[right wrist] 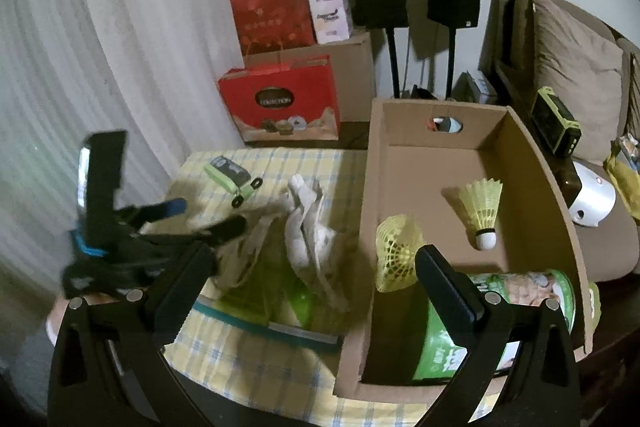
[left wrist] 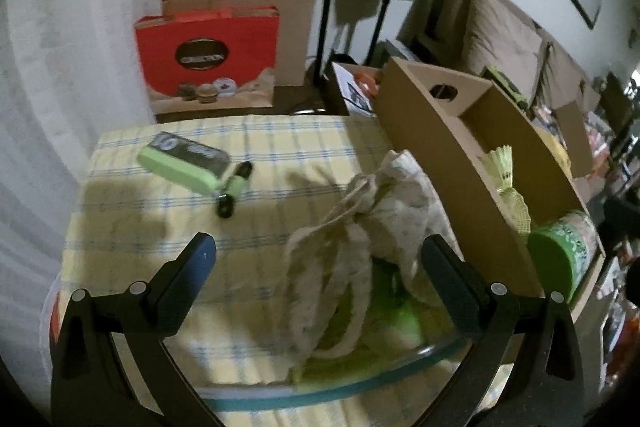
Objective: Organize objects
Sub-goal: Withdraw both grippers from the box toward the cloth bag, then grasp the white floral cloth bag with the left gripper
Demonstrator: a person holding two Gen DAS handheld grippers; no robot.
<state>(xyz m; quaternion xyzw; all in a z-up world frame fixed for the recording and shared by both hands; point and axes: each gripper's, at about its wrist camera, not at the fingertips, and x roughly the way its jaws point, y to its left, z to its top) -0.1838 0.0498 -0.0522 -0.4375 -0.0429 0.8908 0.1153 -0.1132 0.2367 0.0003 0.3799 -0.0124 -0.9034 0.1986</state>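
On my left I see the surface (left wrist: 132,227), covered in a yellow checked cloth, with a green case (left wrist: 182,161) lying far back and a small green-and-black tool (left wrist: 234,189) touching its near corner. My left tongs (left wrist: 320,263) stand wide apart, gripping nothing, over a pale cloth pouch (left wrist: 360,227) that rests partly on a clear bag (left wrist: 360,367) with green inside and a teal edge. In the right wrist view those left tongs (right wrist: 208,217) show at the left, blurred, hovering just beside the pouch (right wrist: 310,227). To the right of the pouch stands an open cardboard box (right wrist: 536,187) with a round hole in its far wall. Inside it a yellow shuttlecock (right wrist: 482,211) stands on its white cork near the middle, a second shuttlecock (right wrist: 396,255) lies against the left wall, and a green can (right wrist: 532,303) lies on its side at the near end. My right tongs (right wrist: 316,275) are also spread apart and empty, held above the box's left wall, one finger (right wrist: 448,287) in front of the can.
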